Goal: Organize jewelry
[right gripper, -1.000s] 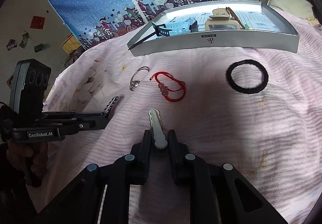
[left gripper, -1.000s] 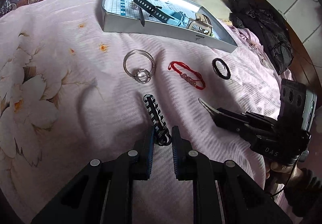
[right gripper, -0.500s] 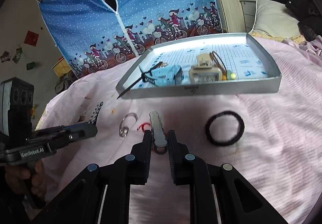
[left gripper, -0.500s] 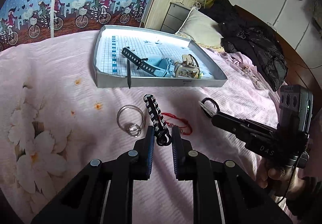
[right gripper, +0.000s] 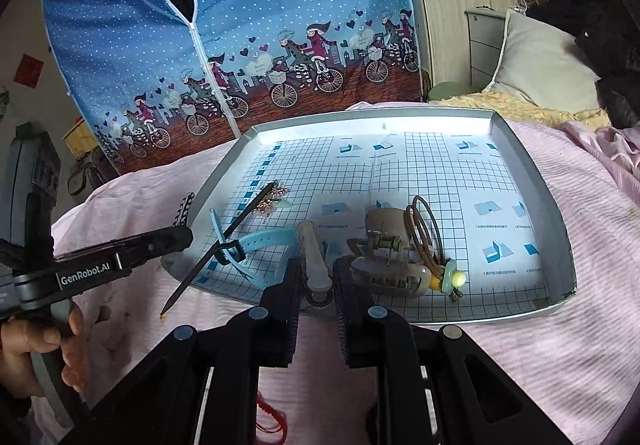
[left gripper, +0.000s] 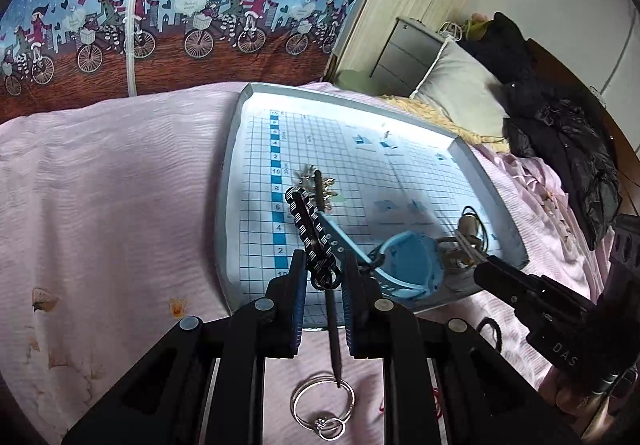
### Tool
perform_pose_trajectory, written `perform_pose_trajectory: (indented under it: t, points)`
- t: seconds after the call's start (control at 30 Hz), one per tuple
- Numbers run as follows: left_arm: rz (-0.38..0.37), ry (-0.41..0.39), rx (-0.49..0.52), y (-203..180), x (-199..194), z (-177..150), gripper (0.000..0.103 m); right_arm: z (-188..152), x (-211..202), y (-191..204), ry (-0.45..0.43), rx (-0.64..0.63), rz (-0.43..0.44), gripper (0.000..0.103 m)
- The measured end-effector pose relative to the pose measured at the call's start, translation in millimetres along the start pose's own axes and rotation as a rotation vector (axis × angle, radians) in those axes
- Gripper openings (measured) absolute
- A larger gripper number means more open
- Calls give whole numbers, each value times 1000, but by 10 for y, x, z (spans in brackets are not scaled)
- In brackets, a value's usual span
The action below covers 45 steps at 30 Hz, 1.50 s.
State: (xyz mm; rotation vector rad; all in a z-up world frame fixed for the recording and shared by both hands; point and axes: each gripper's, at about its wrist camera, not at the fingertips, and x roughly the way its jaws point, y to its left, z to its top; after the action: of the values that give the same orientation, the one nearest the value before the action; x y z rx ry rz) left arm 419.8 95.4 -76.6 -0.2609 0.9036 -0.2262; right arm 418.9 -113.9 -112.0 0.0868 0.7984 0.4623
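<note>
My left gripper (left gripper: 323,279) is shut on a black-and-white striped hair clip (left gripper: 308,233), held above the near left part of the grey tray (left gripper: 230,181). My right gripper (right gripper: 318,285) is shut on a cream hair clip (right gripper: 314,249) over the tray's (right gripper: 560,229) near rim. In the tray lie a blue watch (left gripper: 408,265), a black hair stick (right gripper: 224,245) that juts over the rim, a beige claw clip (right gripper: 388,265) and a small gold trinket (right gripper: 276,201). A silver bangle (left gripper: 324,403) lies on the pink bedspread below the left gripper.
A black hair tie (left gripper: 490,331) and a red cord bracelet (right gripper: 272,417) rest on the bedspread near the tray. A blue wardrobe cover (right gripper: 240,45) stands behind the bed. A pillow (right gripper: 540,65) and dark clothes (left gripper: 560,125) lie at the right.
Both grippers have risen from the bedspread and moved forward to the tray, each still holding its clip. The bangle, bracelet and hair tie now sit below and behind them.
</note>
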Motion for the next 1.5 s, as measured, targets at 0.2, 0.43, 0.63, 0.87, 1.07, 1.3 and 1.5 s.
perform_pose_trajectory:
  t: [0.2, 0.43, 0.63, 0.87, 1.07, 1.3, 1.5]
  points:
    - [12, 70, -17, 136, 154, -53, 13, 27, 136, -44, 30, 43, -4, 15]
    - [-6, 95, -46, 203, 123, -84, 14, -11, 144, -15, 27, 47, -17, 16]
    - [12, 86, -42, 123, 22, -66, 31, -5, 83, 28, 14, 23, -30, 24]
    - [-1, -9, -48, 59, -252, -113, 75, -8, -241, 35, -93, 9, -61, 51]
    - [-1, -193, -32, -91, -682, -238, 101, -65, -732, 103, -236, -38, -52, 100]
    - [20, -372, 20, -331, -1228, -514, 101, -205, -1210, 116, -352, -64, -49, 103]
    - [57, -410, 65, -484, -1550, -736, 101, -395, -1567, 177, -410, -101, -63, 103]
